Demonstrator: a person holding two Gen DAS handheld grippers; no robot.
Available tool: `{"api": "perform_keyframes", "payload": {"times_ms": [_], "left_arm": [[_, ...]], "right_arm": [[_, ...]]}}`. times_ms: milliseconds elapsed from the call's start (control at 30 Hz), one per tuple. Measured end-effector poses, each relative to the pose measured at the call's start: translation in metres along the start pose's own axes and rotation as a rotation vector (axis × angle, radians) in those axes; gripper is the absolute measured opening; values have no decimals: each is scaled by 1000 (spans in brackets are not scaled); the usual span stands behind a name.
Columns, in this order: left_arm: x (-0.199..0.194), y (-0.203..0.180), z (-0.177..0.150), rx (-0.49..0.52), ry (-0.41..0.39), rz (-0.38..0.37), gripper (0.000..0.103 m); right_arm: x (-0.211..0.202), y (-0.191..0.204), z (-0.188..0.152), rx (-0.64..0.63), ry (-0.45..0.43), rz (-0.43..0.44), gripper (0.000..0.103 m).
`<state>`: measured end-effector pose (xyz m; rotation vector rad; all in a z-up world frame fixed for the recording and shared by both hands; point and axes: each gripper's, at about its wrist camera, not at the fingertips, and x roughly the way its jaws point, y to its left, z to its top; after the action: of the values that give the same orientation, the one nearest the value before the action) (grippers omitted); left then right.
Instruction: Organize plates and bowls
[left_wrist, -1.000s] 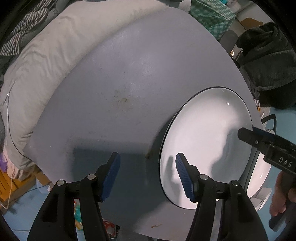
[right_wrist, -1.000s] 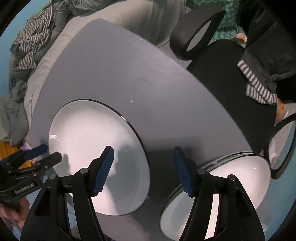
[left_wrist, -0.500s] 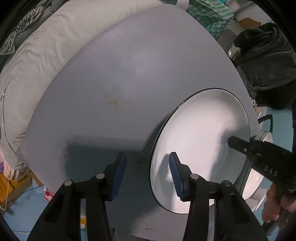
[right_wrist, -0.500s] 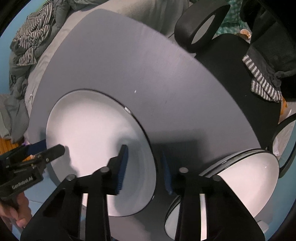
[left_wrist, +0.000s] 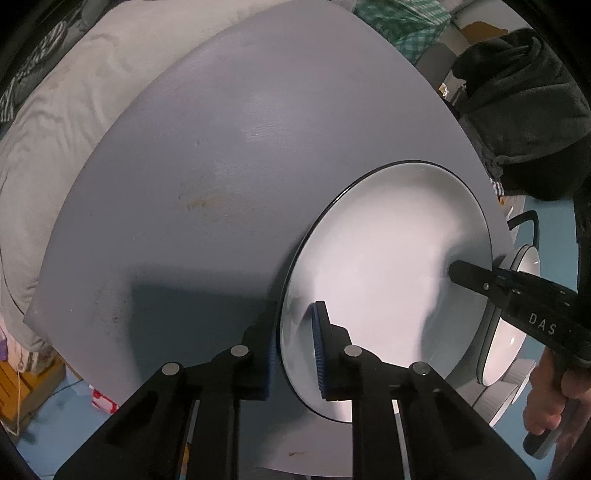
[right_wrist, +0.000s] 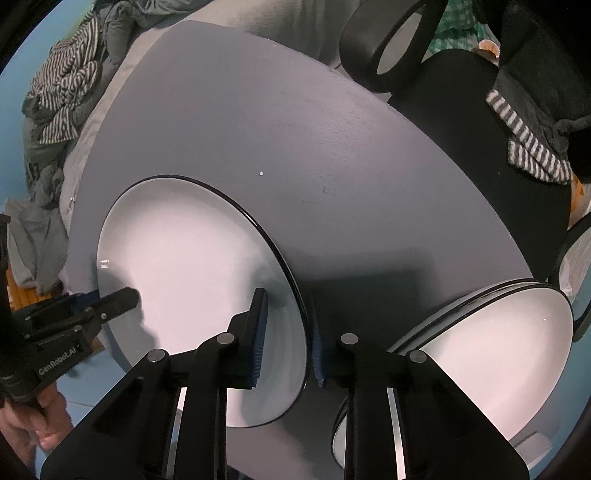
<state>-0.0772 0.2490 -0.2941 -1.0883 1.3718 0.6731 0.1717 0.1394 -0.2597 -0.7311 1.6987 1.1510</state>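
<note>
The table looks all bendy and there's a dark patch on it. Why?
Left wrist view: the fisheye lens curves the table edges; the dark patch is the gripper's shadow. Right wrist view: same bending, and a shadow beside the plate.

bench: matt grey painted top, faintly brushed, brown smudge. plate: glossy white glazed ceramic, thin black rim. stacked plates at right: same glaze. left gripper: matt black plastic, ribbed blue rubbery pads, bright metal pins. bedding at far left: creased pale cloth.
</note>
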Motion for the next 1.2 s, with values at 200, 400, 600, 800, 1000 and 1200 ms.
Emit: {"api": "perform_keyframes", "payload": {"times_ms": [200,400,600,800,1000,1200], "left_arm": [[1,-8,-4,9,14,19,17],[0,-7,-6,10,23,29,17],[-6,-14,-5,20,25,37,18],[-13,-28,-4,39,23,33,18],[-26,-42,-6,75,15,35,18],[-32,-58,-11,119,9,29,18]], "right_arm": [[-1,-3,-3,22,-10,7,21],[0,-3,-5,37,-3,10,20],[-6,-4,-8,49,-13,26,19],[-17,-7,-12,65,-25,31,19],[-33,-12,-20,84,-46,32,18],[-44,-21,-31,104,-61,36,18]]}}
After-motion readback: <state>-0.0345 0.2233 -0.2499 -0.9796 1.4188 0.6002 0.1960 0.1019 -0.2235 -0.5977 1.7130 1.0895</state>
